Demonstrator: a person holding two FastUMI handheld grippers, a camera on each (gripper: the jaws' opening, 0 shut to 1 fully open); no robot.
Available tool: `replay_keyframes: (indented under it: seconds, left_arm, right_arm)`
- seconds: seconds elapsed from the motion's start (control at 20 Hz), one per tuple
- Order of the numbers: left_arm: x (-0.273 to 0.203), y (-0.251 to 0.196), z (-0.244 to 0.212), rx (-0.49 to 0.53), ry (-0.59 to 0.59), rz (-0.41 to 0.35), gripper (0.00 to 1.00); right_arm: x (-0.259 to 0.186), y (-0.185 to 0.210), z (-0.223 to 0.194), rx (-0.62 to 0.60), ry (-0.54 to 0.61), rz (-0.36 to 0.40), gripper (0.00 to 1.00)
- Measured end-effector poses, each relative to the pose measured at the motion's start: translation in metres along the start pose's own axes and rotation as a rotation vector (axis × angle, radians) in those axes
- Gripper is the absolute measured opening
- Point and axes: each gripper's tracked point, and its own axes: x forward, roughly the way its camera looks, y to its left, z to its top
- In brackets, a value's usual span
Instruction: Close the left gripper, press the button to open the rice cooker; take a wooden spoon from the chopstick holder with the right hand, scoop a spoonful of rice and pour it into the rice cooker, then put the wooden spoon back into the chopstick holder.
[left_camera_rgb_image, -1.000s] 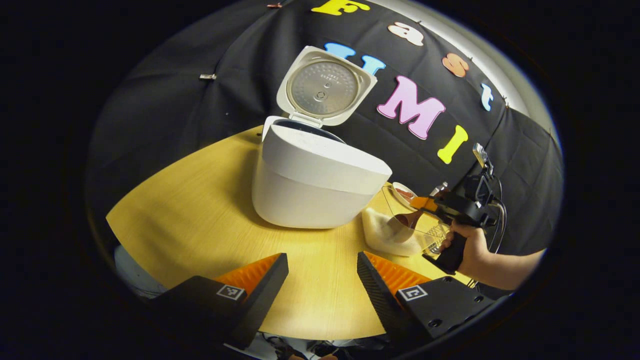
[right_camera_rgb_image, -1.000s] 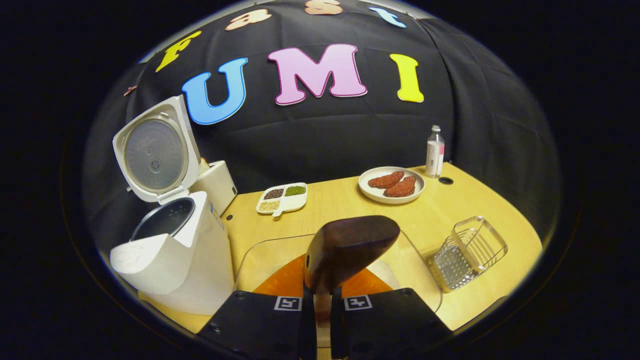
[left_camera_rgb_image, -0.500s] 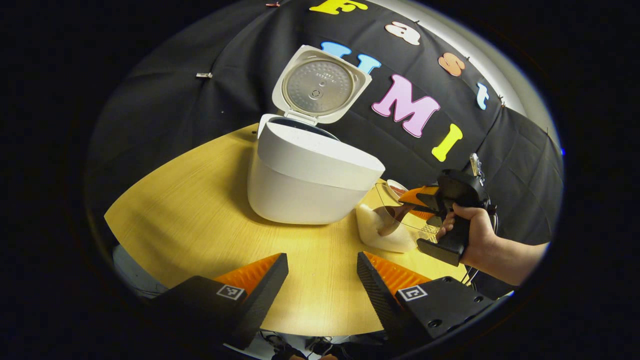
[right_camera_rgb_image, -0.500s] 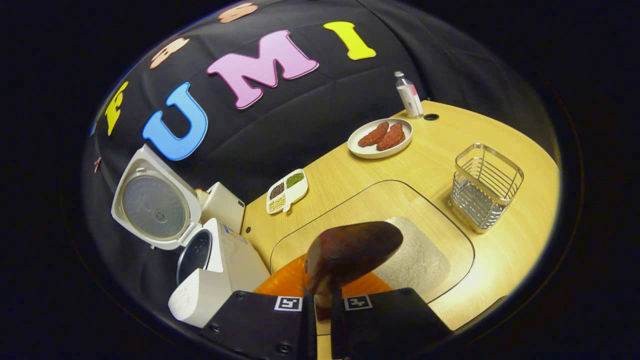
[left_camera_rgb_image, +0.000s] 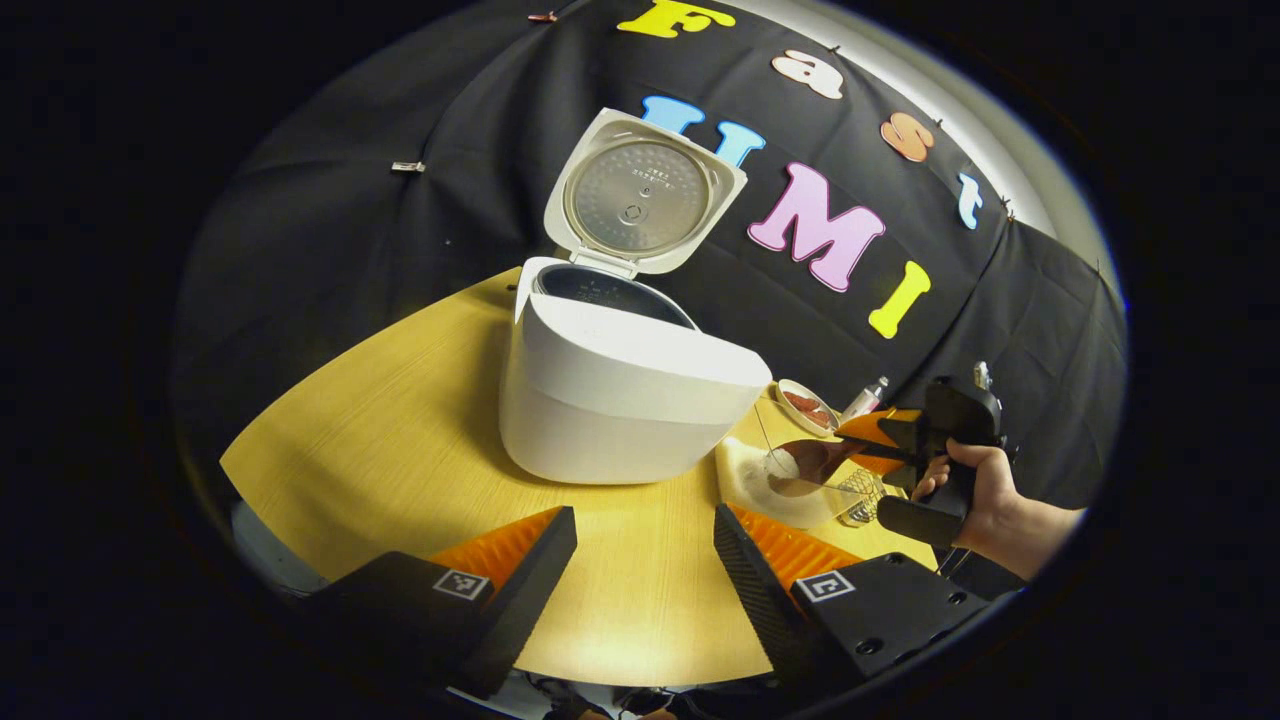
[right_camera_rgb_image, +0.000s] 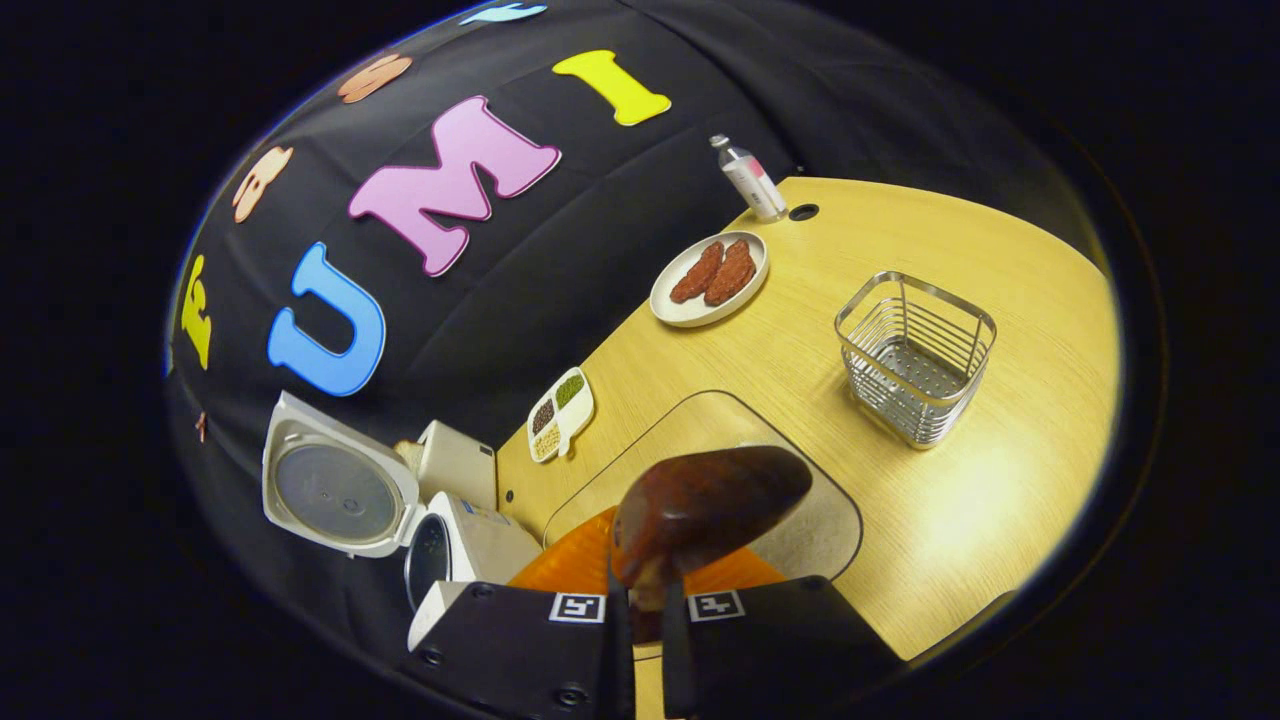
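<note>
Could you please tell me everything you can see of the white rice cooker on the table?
The white, rounded plastic-looking rice cooker stands upright on the yellow wooden table, its body smooth with a sloping front. Its hinged lid is swung fully open and stands up at the back, showing a round, silvery metal inner plate. Below it the dark inner pot is exposed; what it holds cannot be made out. Neither gripper touches the cooker. In the right gripper view it sits at the lower left, beside a small white box.

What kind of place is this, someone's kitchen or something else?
Probably a mock kitchen staged in a recording booth, not a real home. A wooden table carries an open rice cooker, a plate of food and a wire chopstick holder, but the backdrop is black cloth.
</note>
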Motion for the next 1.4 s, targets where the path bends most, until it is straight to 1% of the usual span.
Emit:
replay_keyframes:
  seconds: [0.25, 0.5, 0.65, 0.8, 0.9, 1.1, 1.25, 1.4]
  left_arm:
    - [-0.002, -0.014, 0.020, 0.026, -0.030, -0.027, 0.96]
    - [-0.003, -0.026, 0.025, 0.037, -0.041, -0.045, 0.96]
    - [-0.006, -0.030, 0.031, 0.017, -0.065, -0.049, 0.96]
    - [-0.010, -0.029, 0.030, -0.003, -0.059, -0.053, 0.96]
    - [-0.015, -0.022, 0.040, -0.026, -0.082, -0.044, 0.96]
    - [-0.022, -0.006, 0.056, -0.042, -0.125, -0.018, 0.96]
    - [-0.027, 0.012, 0.062, -0.041, -0.143, 0.015, 0.96]
    - [-0.033, 0.029, 0.065, -0.086, -0.138, 0.043, 0.95]
  right_arm:
    - [-0.016, 0.011, 0.035, 0.082, -0.037, 0.018, 0.15]
    - [-0.023, 0.035, 0.056, 0.134, -0.048, 0.058, 0.15]
    - [-0.029, 0.065, 0.063, 0.167, -0.038, 0.113, 0.15]
    - [-0.034, 0.105, 0.066, 0.208, -0.029, 0.180, 0.16]
    - [-0.033, 0.132, 0.062, 0.234, -0.014, 0.224, 0.15]
    - [-0.030, 0.180, 0.049, 0.194, -0.006, 0.280, 0.15]
    - [-0.022, 0.216, 0.024, 0.150, 0.034, 0.311, 0.15]
    - [-0.012, 0.250, 0.001, 0.047, 0.045, 0.340, 0.15]
